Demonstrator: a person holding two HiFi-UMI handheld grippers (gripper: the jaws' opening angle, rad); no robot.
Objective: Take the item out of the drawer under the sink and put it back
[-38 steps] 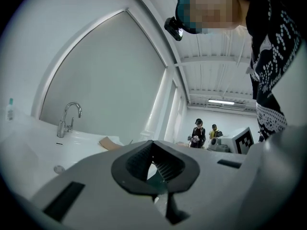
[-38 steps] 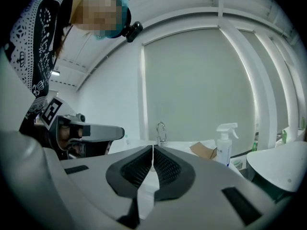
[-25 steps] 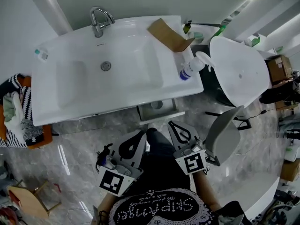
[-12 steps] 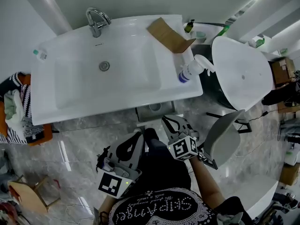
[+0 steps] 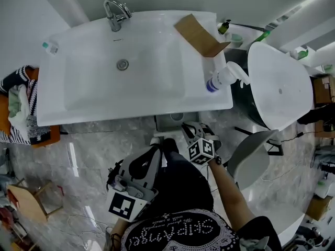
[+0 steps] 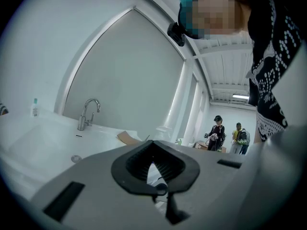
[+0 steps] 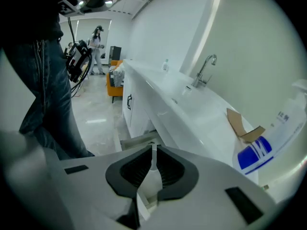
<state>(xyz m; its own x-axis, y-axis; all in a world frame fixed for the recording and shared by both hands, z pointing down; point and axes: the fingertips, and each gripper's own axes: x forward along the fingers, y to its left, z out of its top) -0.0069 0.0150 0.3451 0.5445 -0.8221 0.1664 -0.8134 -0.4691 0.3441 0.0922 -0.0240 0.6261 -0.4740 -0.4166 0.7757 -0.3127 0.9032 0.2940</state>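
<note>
Under the white sink (image 5: 131,95) a drawer (image 5: 175,122) stands partly open, and its grey inside shows little. My right gripper (image 5: 189,128) is at the drawer's front edge, shut, with nothing seen between its fingers. In the right gripper view the gripper's (image 7: 153,150) tips meet just above the drawer's edge (image 7: 139,140). My left gripper (image 5: 157,149) hangs back over the person's leg, shut and empty. In the left gripper view it (image 6: 152,164) points up at the basin and the faucet (image 6: 88,113).
On the sink's right rim stand a spray bottle (image 5: 222,77) and a piece of cardboard (image 5: 201,35). A white chair (image 5: 251,158) and a big white round tub (image 5: 280,82) stand to the right. A basket of clothes (image 5: 18,109) is at the left. People (image 6: 216,133) stand far off.
My right gripper has moved forward from beside the person's leg to the drawer's front. The left gripper has hardly moved.
</note>
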